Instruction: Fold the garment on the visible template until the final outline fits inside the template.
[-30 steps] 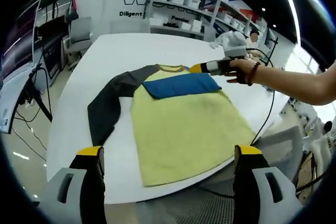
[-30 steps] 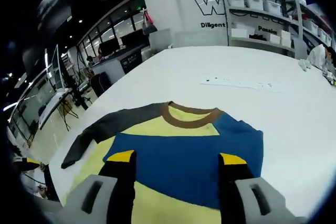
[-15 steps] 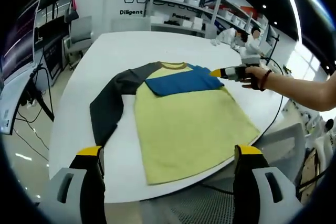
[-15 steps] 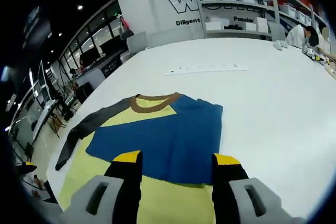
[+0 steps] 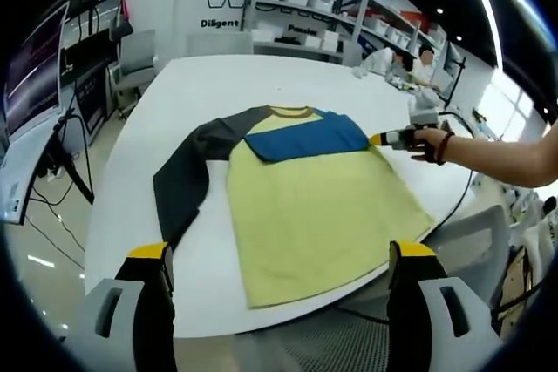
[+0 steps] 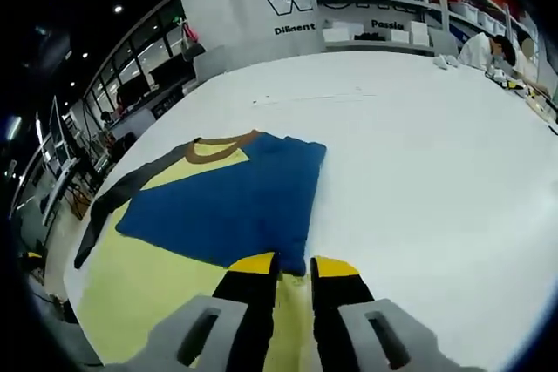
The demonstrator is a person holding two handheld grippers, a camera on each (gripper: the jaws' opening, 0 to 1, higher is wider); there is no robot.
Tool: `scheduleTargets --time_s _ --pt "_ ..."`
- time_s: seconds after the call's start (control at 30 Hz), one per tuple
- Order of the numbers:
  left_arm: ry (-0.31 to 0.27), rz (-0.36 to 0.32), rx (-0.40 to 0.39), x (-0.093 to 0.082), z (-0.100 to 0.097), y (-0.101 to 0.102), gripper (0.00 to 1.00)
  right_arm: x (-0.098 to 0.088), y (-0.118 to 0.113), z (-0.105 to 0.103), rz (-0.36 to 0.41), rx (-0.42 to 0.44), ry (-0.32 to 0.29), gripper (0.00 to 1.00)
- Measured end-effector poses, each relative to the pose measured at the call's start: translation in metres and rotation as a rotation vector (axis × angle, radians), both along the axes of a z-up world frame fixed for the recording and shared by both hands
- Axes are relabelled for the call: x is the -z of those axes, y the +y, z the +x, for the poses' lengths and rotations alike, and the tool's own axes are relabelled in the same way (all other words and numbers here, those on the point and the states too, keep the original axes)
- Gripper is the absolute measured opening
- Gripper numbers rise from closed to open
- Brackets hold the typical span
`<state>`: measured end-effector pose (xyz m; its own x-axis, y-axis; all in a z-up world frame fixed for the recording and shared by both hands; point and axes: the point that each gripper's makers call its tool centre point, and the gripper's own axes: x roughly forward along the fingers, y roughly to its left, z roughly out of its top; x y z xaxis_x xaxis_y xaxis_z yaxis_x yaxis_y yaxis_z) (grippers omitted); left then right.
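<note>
The round white table [image 5: 174, 93] carries everything. Spread flat on it lies the yellow knit T-shirt [image 5: 314, 215], its blue sleeve [image 6: 235, 206] already folded across the chest below the brown collar, its dark grey sleeve [image 5: 179, 189] still out beyond the body. The cloth looks light, limp and prone to dragging, so pinching the grey cuff edge seems best. No template outline is discernible. The left gripper [image 5: 277, 254] hovers wide open over the hem; the right gripper [image 6: 292, 265], narrowed almost closed, sits at the blue sleeve's edge, apparently empty.

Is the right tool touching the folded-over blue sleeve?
Cannot tell. In the right gripper view the right tool has its jaws nearly closed at the blue sleeve edge, with no plain gap or pinch. The left gripper view shows it too small.
</note>
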<state>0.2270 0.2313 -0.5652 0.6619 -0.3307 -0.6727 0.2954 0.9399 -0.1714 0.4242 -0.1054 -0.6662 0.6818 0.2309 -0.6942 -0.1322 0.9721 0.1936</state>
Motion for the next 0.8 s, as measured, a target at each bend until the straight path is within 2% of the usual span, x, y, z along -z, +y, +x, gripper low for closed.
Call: scheduleTargets --time_s 0.3,0.5,0.67,0.73,0.8 --pt "0.0 0.003 0.0 0.0 -0.001 0.001 0.99 -0.003 0.001 -0.007 -0.002 -0.006 -0.028 0.01" --pt "-0.005 0.001 0.004 -0.001 -0.002 0.001 0.99 -0.005 -0.006 -0.01 0.064 0.098 -0.042 0.0" --pt "-0.008 0.0 -0.001 -0.002 -0.003 0.003 0.99 -0.009 -0.012 -0.01 0.037 0.124 -0.061 0.0" --pt "-0.007 0.002 -0.002 -0.001 -0.003 0.003 0.99 -0.01 -0.01 -0.011 0.058 0.121 -0.058 0.0" --pt "-0.004 0.004 0.0 -0.001 -0.004 0.003 0.99 -0.012 -0.006 -0.011 0.072 0.113 -0.061 0.06"
